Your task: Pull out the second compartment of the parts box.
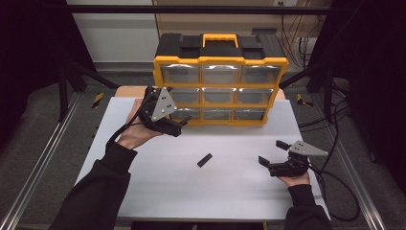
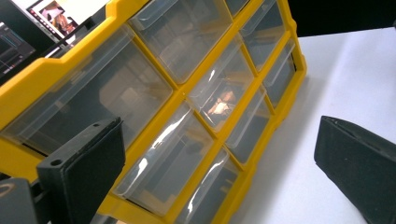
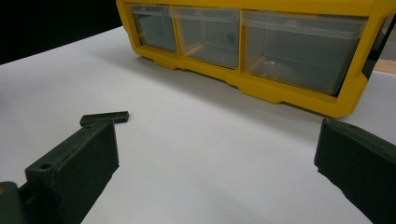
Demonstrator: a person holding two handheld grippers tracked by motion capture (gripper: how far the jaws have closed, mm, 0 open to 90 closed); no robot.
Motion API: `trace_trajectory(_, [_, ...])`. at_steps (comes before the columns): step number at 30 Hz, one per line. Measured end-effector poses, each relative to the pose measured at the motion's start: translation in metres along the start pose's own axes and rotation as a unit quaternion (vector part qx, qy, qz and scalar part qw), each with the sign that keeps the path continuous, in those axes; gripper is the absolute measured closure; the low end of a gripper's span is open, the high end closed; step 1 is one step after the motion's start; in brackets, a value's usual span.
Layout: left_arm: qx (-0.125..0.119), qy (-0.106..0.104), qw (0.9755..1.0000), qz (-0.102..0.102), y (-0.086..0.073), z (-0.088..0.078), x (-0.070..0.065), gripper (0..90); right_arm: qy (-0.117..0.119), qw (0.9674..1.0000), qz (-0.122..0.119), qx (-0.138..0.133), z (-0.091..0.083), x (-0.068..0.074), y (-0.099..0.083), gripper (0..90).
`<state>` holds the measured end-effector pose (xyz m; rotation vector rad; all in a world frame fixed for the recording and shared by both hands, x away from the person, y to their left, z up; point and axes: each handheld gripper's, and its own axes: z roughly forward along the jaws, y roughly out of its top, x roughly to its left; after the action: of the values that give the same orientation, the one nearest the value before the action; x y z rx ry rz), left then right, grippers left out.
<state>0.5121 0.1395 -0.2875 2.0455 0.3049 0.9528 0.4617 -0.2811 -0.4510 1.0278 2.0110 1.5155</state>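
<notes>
Left hand-held gripper (image 1: 184, 121) sits jaws apart, empty, at the lower-left drawers of the upright yellow-framed clear-plastic drawer organizer (image 1: 220, 91), probably lining up a pull, while right gripper (image 1: 272, 152) waits spread beside the small black rectangular block (image 1: 204, 160) lying mid-table.

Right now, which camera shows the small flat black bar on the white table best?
The high view: the small flat black bar lies whole and unobstructed on the white table. The right gripper view shows it low, partly behind a jaw. The left gripper view faces the yellow drawer cabinet.
</notes>
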Motion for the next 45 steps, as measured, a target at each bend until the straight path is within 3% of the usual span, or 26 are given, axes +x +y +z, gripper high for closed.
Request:
trace_trajectory(13, [0.004,0.003,0.9989,0.047,0.015,0.007,-0.002,1.8,0.001,1.0,0.002,0.003,0.0,0.0,0.0,0.2])
trace_trajectory(23, [0.018,0.012,0.9963,0.084,0.024,0.015,-0.005,1.8,0.001,1.0,0.001,0.004,0.0,0.0,0.0,0.2])
trace_trajectory(45, [0.014,0.031,0.9908,0.131,0.04,0.026,0.002,1.8,0.003,1.0,0.002,0.003,0.0,0.001,0.0,0.2])
